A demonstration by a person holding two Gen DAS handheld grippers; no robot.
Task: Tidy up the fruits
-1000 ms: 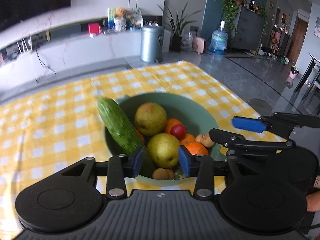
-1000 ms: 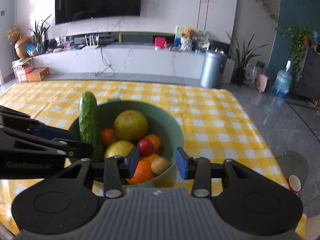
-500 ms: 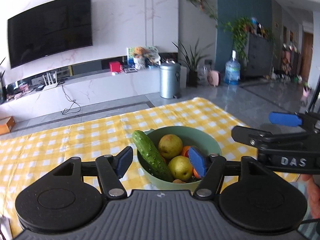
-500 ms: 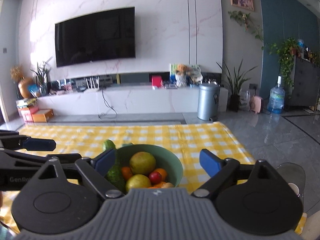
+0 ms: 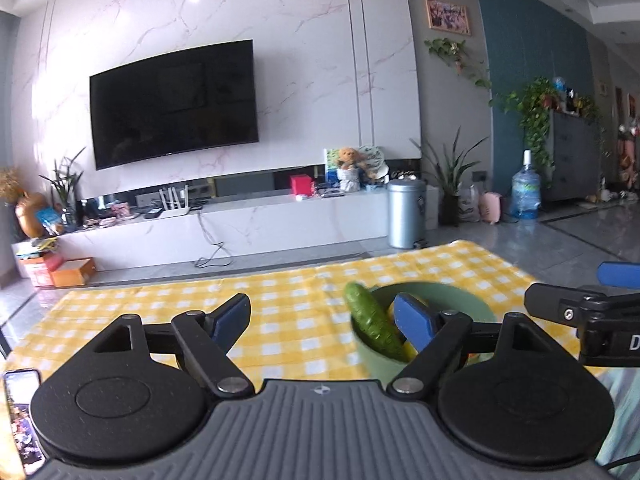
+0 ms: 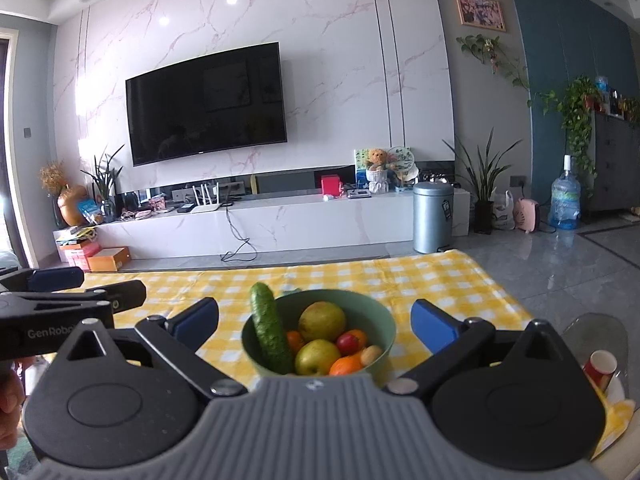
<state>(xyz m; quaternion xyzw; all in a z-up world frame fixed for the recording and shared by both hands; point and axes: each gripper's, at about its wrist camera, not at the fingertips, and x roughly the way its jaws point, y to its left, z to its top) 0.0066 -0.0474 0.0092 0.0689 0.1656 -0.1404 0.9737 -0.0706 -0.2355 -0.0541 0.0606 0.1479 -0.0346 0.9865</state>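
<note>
The green bowl [image 6: 384, 320] with the fruits and a cucumber [image 6: 270, 332] stands on the yellow checked tablecloth [image 6: 460, 280], just beyond the right gripper [image 6: 316, 322]. Both it and the left gripper [image 5: 324, 320] are opening, nothing held. Behind is a marble wall with a television [image 6: 206, 104].

I find the yellow checked tablecloth [image 6: 440, 280] bare to the left, right and far side of the green bowl [image 6: 384, 320], so approach is free there. The cucumber [image 6: 270, 328] leans over the bowl's left rim and blocks entry from that side. A phone [image 5: 22, 420] lies at the near left edge, a red cup [image 6: 602, 366] at the near right.
</note>
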